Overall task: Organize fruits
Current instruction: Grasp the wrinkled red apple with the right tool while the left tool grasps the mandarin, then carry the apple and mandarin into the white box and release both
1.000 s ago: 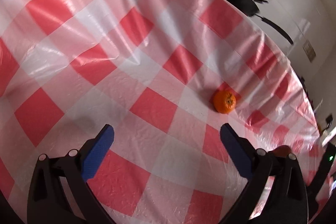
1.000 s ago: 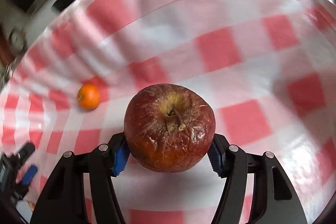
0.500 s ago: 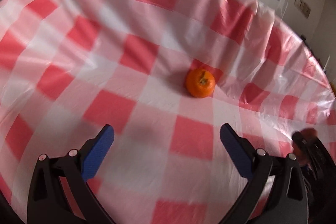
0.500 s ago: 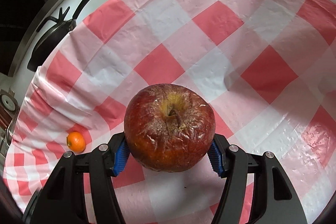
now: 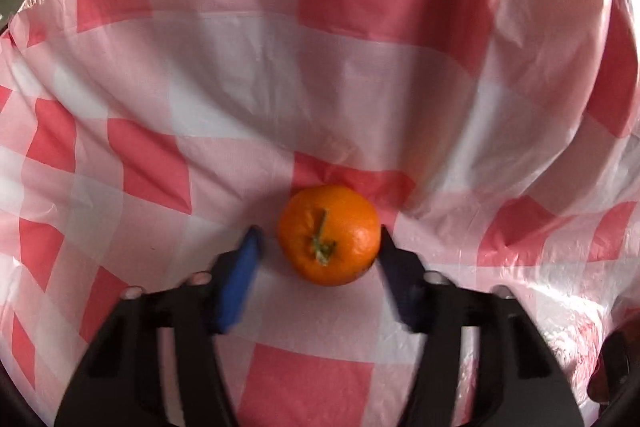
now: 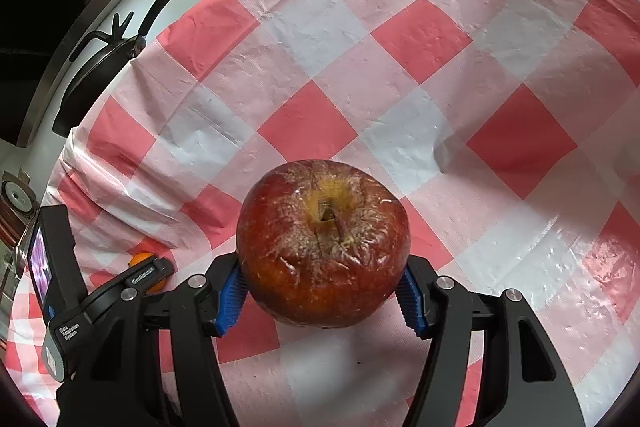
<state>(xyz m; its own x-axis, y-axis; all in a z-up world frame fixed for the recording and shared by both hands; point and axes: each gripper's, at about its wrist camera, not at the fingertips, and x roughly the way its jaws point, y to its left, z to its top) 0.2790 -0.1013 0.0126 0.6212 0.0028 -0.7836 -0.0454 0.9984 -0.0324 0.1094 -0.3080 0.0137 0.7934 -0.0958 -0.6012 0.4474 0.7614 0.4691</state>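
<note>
Left wrist view: the left hand-held gripper [image 5: 320,251] is closing around a tangerine [image 5: 329,235] that lies on the checked tablecloth [image 5: 280,75] of the desk; the right pad touches it and the left pad [image 5: 240,279] stands just clear.

Right wrist view: the right hand-held gripper [image 6: 322,291] clamps a wrinkled red apple [image 6: 323,243] above the cloth. Only this view shows a black frying pan [image 6: 104,63] beyond the desk's edge.

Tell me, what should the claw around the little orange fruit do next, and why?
Probably finish closing, then lift. The left claw is closing with the orange fruit between its pads; one pad still shows a gap. The right claw already holds the apple.
</note>
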